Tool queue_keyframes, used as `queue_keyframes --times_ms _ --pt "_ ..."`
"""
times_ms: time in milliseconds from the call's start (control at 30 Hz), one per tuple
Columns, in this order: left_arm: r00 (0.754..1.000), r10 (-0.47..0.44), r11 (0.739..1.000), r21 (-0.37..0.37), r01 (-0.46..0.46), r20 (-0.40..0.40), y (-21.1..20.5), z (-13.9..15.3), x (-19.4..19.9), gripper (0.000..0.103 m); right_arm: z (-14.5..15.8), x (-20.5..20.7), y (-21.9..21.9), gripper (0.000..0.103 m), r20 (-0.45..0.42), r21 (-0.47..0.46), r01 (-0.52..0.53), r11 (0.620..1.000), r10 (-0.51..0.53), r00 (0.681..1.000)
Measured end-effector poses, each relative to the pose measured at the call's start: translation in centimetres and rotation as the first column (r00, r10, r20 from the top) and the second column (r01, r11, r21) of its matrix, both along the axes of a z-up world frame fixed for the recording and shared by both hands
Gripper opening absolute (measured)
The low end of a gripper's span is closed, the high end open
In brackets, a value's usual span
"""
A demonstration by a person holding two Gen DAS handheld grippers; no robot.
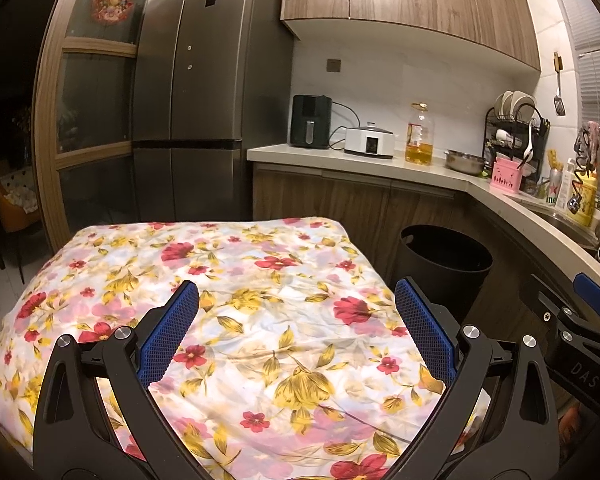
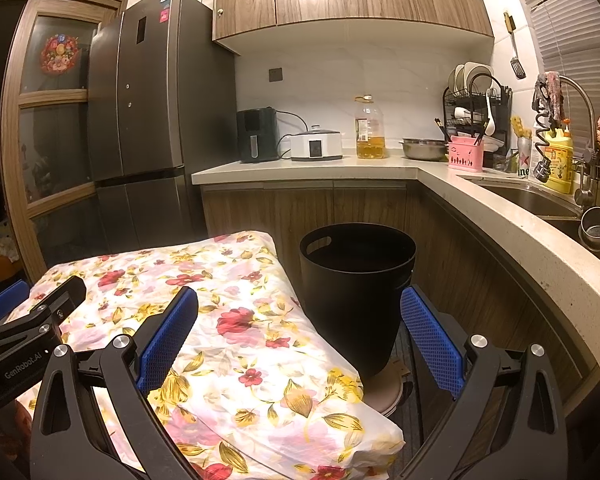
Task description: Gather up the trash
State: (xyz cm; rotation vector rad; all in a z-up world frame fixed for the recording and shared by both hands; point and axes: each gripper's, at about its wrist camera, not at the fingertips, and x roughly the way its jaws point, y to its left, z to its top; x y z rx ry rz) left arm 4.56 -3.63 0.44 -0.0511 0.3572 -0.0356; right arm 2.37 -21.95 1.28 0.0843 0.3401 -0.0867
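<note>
Both my left gripper (image 1: 296, 320) and right gripper (image 2: 298, 322) hang wide open, empty. No trash shows on the flowered bench (image 1: 236, 280); the bin (image 2: 356, 276) stands just right of it, nearer my right.

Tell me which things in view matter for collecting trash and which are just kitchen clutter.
For the job:
- black bin, open-topped, on the floor beside the table
- floral cloth-covered table, no trash visible on it
- left gripper and right gripper, both open and empty

Just lying about:
- air fryer
- oil bottle
- steel bowl
- dish rack
- fridge
</note>
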Motion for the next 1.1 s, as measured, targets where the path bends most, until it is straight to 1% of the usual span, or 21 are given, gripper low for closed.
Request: queue_keyframes --times_ms 967,1100 --pt "1.0 0.008 0.999 0.035 -0.008 -0.008 -0.56 0.01 0.03 0.097 -0.02 0.0 0.28 0.097 0.004 0.0 0.004 1.0 -0.004 1.0" --pt "1.0 0.0 1.0 0.029 0.0 -0.011 -0.47 0.08 0.02 0.097 -0.03 -0.04 0.2 0.097 0.005 -0.001 0.003 1.0 -0.003 1.0"
